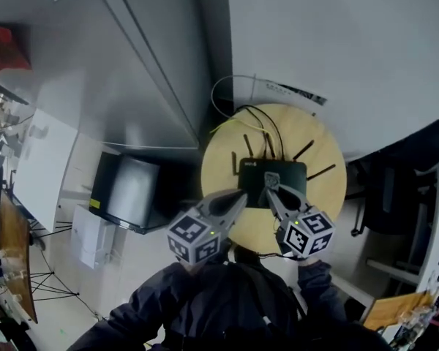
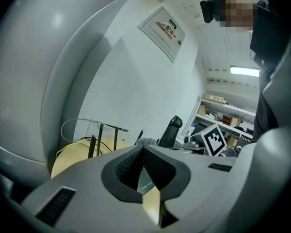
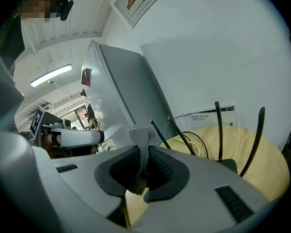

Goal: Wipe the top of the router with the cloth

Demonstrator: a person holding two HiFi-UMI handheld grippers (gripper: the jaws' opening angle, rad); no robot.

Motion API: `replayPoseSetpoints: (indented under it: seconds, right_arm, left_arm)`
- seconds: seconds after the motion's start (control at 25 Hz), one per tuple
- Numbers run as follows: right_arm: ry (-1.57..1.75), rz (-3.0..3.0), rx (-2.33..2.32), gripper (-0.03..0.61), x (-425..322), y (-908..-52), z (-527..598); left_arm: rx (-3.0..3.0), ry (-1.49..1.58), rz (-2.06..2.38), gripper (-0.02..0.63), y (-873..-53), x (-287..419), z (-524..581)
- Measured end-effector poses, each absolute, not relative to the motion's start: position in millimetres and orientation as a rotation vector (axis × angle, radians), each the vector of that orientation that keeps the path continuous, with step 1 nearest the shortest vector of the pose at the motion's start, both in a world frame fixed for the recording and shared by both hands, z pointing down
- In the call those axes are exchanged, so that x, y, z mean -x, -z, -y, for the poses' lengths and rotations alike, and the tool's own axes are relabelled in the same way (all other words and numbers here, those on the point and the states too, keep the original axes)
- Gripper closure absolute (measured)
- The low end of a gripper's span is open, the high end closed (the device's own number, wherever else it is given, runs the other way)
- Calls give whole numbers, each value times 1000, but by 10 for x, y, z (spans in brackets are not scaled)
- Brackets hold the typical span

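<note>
The left gripper (image 2: 143, 150) has its jaws pressed together with nothing between the ribbed pads; in the head view its tip sits at the near left corner of the router (image 1: 284, 171), though whether it touches is unclear. The black router lies on the round wooden table (image 1: 221, 159), its long axis running left to right across the head view. Its antennas (image 1: 247, 145) stand along the far edge, towards the wall, and its cables (image 1: 269, 126) leave from that same edge. The right gripper (image 3: 144, 153) has its jaws clamped on the grey cloth (image 3: 142, 134), a tuft of which sticks up past the tips. In the head view that gripper is over the middle of the router's top.
</note>
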State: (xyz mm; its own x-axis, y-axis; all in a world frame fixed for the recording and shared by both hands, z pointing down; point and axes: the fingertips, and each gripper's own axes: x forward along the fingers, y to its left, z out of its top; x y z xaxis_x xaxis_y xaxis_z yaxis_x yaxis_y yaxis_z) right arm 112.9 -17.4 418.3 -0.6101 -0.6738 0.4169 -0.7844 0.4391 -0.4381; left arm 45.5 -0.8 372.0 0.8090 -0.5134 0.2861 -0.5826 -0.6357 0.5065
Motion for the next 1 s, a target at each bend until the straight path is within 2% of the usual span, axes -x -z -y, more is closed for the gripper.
replayPoseSetpoints:
  seconds: [0.4, 1.0]
  right_arm:
    - [-951, 2436, -1210, 509, -853, -4552, 505]
    - [-1000, 2261, -1140, 509, -714, -5460, 915]
  left_arm:
    - [-2341, -147, 819, 620, -3936, -240, 249]
    - [-2243, -218, 802, 620, -4680, -182, 425]
